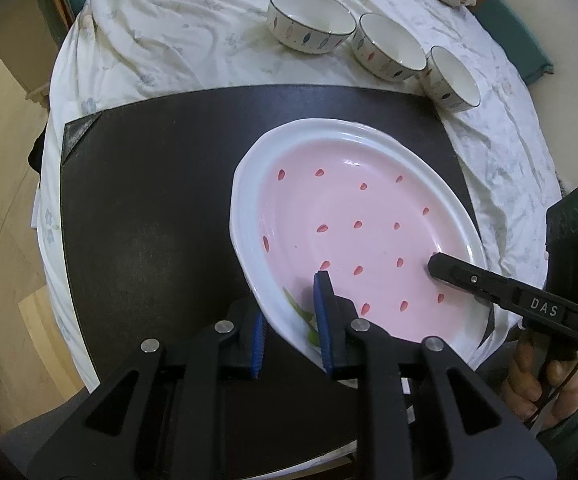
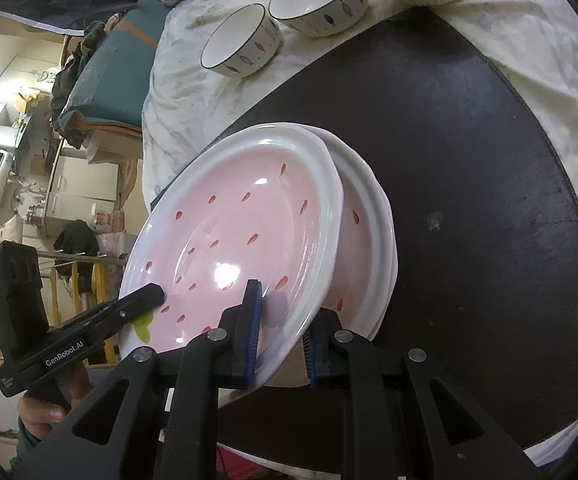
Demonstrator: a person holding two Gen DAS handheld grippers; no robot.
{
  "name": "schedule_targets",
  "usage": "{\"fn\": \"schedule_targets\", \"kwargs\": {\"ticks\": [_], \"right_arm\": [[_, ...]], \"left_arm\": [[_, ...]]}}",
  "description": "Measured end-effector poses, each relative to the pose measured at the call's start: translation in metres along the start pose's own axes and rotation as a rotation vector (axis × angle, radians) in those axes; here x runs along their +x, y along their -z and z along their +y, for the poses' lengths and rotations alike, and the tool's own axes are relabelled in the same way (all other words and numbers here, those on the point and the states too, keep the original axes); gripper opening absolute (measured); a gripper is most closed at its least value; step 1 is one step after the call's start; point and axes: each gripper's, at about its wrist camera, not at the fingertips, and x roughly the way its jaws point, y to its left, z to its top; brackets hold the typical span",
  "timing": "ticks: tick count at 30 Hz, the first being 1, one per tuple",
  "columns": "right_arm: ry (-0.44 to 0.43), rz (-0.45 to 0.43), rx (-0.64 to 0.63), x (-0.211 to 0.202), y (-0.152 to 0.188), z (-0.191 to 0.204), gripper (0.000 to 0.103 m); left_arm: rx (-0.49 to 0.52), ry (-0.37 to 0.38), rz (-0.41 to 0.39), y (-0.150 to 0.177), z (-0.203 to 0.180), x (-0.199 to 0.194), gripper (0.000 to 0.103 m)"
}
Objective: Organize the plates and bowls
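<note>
I am holding the pink plate (image 2: 233, 240) by opposite rims, the left hand-held gripper (image 1: 291, 320) pinching its near edge and the right hand-held gripper (image 2: 281, 332) pinching the far side, both equally close. It is hanging tilted, its lower edge just over the stack of matching plates (image 2: 373, 240) on the dark surface (image 2: 469, 160). Three bowls (image 1: 313, 20) are sitting well beyond on the cloth.

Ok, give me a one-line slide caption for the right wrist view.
Both hand-held grippers, right and left, clamp the rim of a pink seed-dotted plate tilted over stacked plates on a dark mat.
</note>
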Motion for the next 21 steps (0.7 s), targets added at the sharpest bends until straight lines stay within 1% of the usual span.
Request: {"fn": "schedule_targets", "kwargs": {"ticks": [6, 9, 13, 17, 19, 21], "right_arm": [[0.009, 0.009, 0.007, 0.005, -0.002, -0.001, 0.021], [0.010, 0.018, 0.016, 0.008, -0.003, -0.002, 0.021], [0.031, 0.058, 0.013, 0.020, 0.000, -0.003, 0.022], [0.059, 0.081, -0.018, 0.026, 0.005, 0.002, 0.023], [0.066, 0.080, -0.007, 0.026, 0.004, -0.001, 0.023], [0.088, 0.077, -0.002, 0.025, 0.003, -0.003, 0.023]], "left_arm": [[-0.002, -0.010, 0.002, -0.003, -0.002, 0.003, 0.019], [-0.016, -0.026, 0.026, -0.003, 0.001, 0.009, 0.019], [-0.038, -0.065, 0.064, -0.001, 0.009, 0.019, 0.021], [-0.001, -0.098, 0.072, 0.001, 0.005, 0.024, 0.021], [0.027, -0.119, 0.079, 0.004, 0.002, 0.027, 0.021], [0.030, -0.127, 0.078, 0.004, 0.001, 0.029, 0.021]]}}
